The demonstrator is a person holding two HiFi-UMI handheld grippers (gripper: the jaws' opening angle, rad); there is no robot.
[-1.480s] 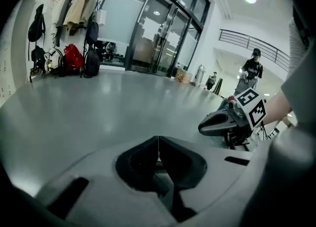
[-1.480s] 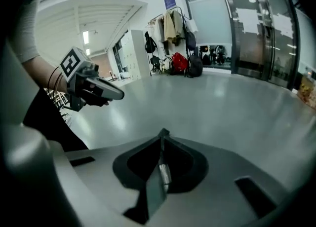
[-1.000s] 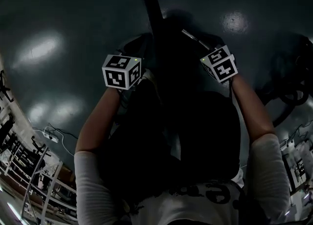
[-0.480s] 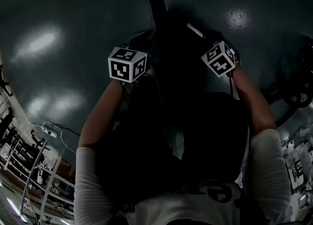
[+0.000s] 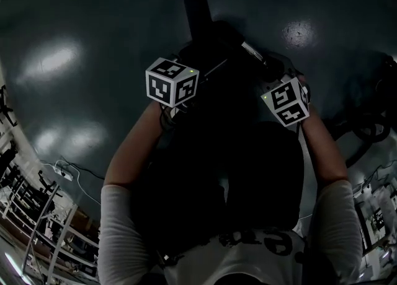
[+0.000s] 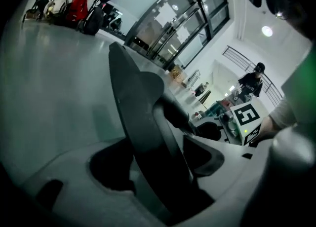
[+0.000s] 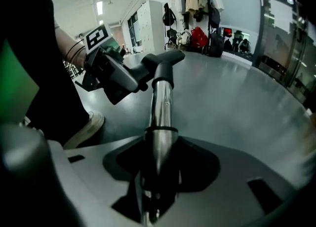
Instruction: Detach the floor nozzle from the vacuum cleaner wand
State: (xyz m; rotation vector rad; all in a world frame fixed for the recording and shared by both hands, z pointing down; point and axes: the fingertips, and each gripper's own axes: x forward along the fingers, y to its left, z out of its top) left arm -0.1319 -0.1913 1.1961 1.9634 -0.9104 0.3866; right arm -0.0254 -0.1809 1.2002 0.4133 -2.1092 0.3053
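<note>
The left gripper (image 6: pixel 163 171) had its jaws opening, and the dark grey floor nozzle (image 6: pixel 136 107) ran edge-on through the gap between them. There was dark space on either side of the plate, so the pads no longer pressed on it. From there the nozzle's flat body rose away over the pale green floor (image 6: pixel 54 88); whether any part of it touched the floor could not be told. The right gripper (image 7: pixel 158 171) had the shiny metal wand (image 7: pixel 160 107) lying along the slot between its jaws. These were closing, and the tube filled the gap from pad to pad, so it was held. The wand ran forward from that grip into the black neck (image 7: pixel 164 62) of the nozzle, the two parts appearing joined. Just left of that joint in the right gripper view sat the body of the left gripper, its marker cube (image 7: pixel 98 36) behind it. In the head view both cubes stood near each other above the dark floor. The nozzle reached away from them towards the top of the frame, with a short bright stretch of wand between the grippers. A pale shoe (image 7: pixel 86 127) stood on the floor beside the wand, and coats and bags (image 7: pixel 197 36) hung at the far wall.
</note>
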